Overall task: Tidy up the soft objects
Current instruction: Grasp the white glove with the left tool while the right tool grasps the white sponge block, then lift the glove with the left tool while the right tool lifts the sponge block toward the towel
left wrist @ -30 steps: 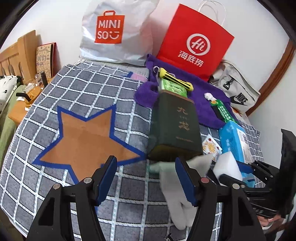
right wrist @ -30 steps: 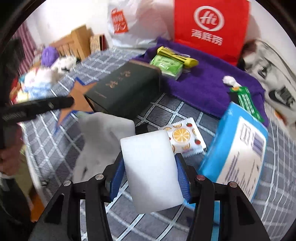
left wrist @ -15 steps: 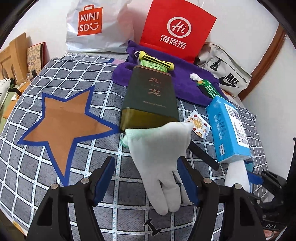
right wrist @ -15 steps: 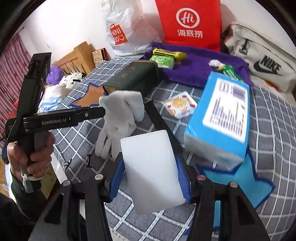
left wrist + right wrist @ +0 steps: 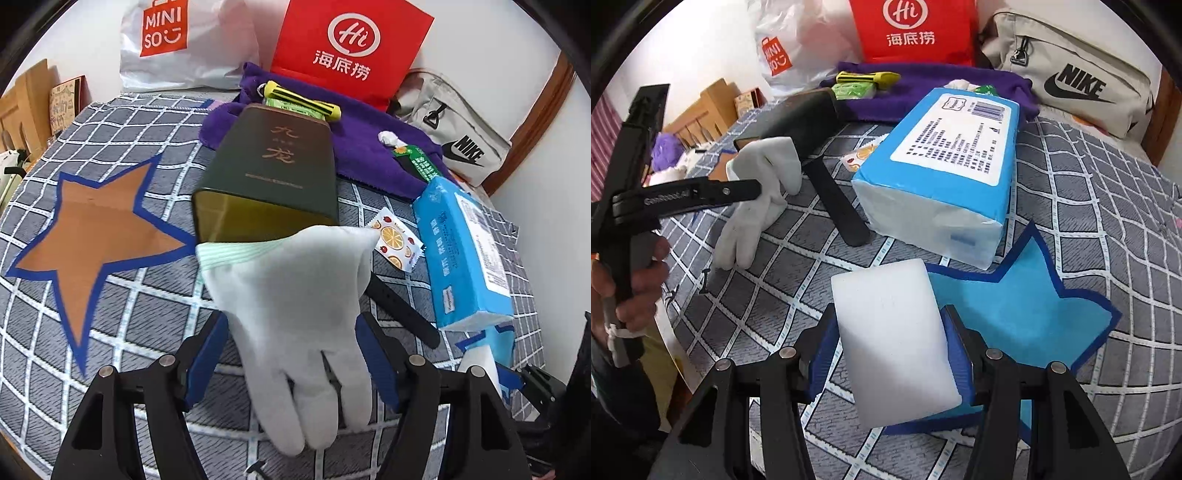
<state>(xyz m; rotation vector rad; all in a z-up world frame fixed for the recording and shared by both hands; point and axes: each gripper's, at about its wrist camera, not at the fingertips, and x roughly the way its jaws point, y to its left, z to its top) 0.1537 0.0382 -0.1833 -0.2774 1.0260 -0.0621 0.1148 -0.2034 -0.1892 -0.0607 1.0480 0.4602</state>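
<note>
Glove [image 5: 295, 302] newly between opening left gripper [image 5: 291, 354] jaws.

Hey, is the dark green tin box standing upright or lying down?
Lying down. The dark green tin rests on its long side on the checked cloth.

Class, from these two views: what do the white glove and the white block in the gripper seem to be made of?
Glove: looks like soft knitted cotton, matte, limp and creased, with a ribbed cuff. Block: probably foam sponge, matte white with a smooth face and soft edges; the views cannot confirm it.
</note>
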